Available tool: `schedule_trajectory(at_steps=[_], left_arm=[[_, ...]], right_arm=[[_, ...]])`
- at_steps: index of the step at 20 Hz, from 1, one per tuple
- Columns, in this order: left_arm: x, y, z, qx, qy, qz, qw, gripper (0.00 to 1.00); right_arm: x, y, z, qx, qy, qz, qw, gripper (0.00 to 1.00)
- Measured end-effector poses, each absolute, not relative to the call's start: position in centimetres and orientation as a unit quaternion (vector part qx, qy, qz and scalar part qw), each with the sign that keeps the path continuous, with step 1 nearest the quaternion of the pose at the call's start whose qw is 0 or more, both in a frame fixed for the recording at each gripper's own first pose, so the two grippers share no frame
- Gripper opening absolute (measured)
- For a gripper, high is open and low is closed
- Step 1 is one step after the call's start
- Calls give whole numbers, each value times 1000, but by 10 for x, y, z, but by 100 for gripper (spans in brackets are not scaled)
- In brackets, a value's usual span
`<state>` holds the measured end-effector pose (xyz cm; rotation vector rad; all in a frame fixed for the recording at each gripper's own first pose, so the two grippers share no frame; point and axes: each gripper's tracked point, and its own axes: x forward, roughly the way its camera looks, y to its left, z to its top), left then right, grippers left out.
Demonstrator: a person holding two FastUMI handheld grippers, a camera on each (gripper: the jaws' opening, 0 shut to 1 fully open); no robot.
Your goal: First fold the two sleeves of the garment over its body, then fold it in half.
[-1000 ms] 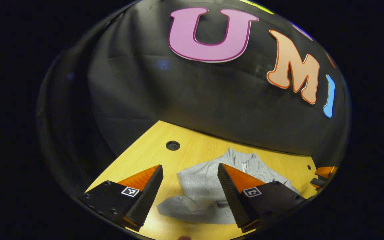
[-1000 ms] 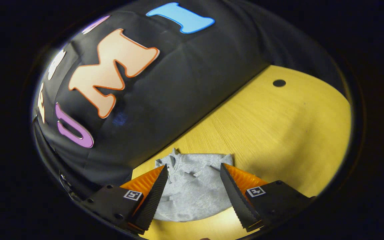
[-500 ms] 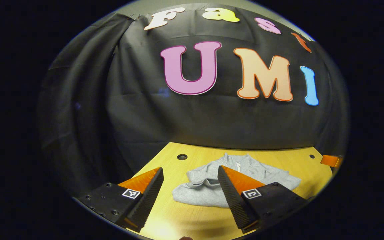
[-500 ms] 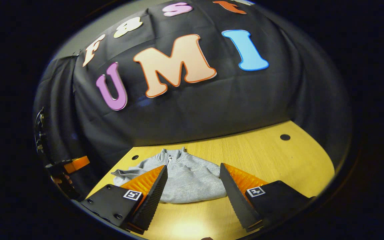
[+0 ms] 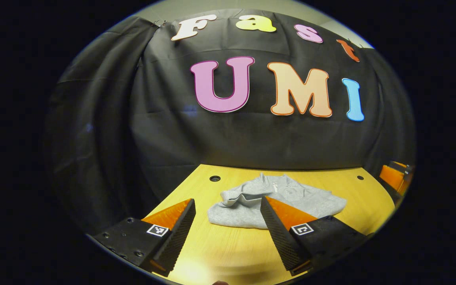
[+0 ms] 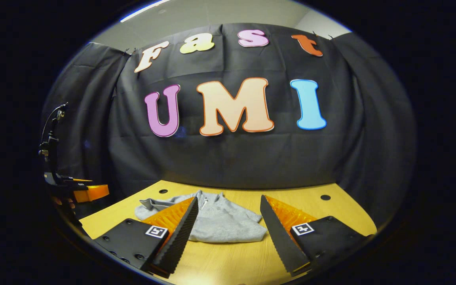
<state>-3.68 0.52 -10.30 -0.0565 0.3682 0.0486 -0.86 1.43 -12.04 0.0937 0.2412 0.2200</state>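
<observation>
Ahead of my left hand-held gripper (image 5: 226, 227): grey garment (image 5: 275, 200) folded (loosely) on the worktop (image 5: 228, 253).
Left fingers: spread, holding nothing.
Right hand-held gripper (image 6: 228, 229): spread, empty; I see the garment (image 6: 220, 221) just beyond.

Black cloth wall (image 5: 251, 146) hanging in folds straight ahead of the tongs. Below it, yellow wooden bench (image 6: 228, 261) with small round holes (image 5: 214, 178) near the back edge. Pale ceiling (image 6: 212, 16) above.

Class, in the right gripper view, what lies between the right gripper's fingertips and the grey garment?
Bare wooden table separates the open right gripper from the garment; nothing else lies there.
</observation>
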Motion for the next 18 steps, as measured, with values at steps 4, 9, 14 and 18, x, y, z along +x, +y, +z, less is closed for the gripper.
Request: schedule_trajectory(at_steps=[4,9,14,18], left_arm=[[-33,13,-86,-26,163,10,986,96],[-29,20,-68,4,137,-2,991,96],[-26,19,-63,-2,130,-5,992,96],[-24,20,-59,2,124,-7,992,99]], right_arm=[[-10,19,-111,56,113,93,988,98],[-18,28,-110,48,117,94,988,97],[-21,30,-98,45,101,91,990,98],[-21,30,-95,50,99,87,990,97]])
